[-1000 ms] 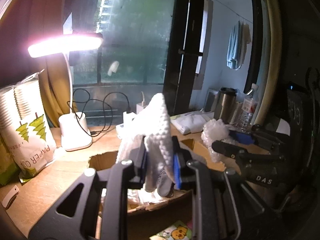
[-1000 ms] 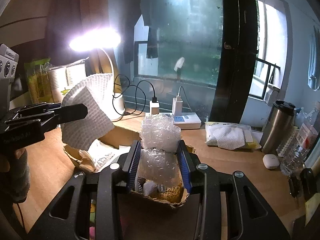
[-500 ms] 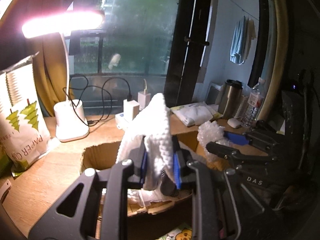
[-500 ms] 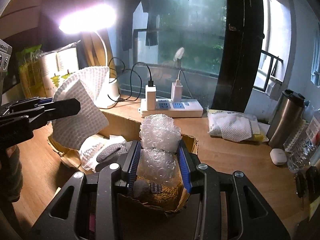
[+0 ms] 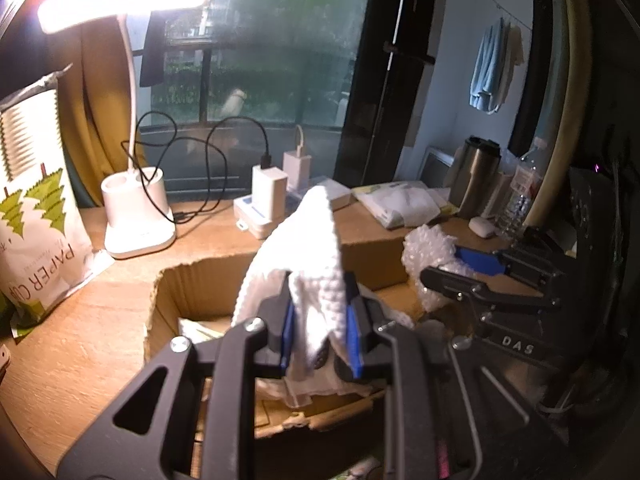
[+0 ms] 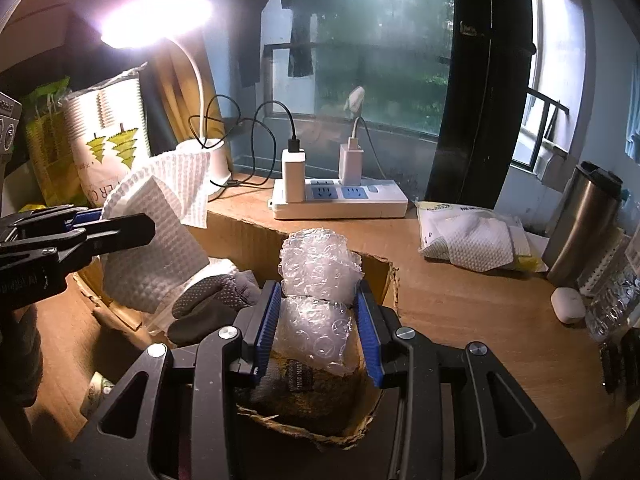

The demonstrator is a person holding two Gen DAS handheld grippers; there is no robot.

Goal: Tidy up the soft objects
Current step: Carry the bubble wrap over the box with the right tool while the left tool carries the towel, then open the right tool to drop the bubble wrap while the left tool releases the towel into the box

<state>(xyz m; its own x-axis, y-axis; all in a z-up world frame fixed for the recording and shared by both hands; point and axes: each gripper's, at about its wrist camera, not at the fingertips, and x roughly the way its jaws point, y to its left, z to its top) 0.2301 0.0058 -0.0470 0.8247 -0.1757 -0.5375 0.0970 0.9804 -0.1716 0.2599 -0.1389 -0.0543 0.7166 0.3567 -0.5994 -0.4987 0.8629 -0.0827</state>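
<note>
White waffle-textured cloth [image 5: 304,264] is clamped between the blue pads of the left gripper [image 5: 320,338], hanging over the open cardboard box [image 5: 180,292] on the wooden desk [image 6: 472,300]. Beside it, the right gripper [image 6: 318,324] is clamped on a wad of bubble wrap [image 6: 320,264] — above the box's near corner, where a dotted grey work glove [image 6: 216,296] lies inside.
</note>
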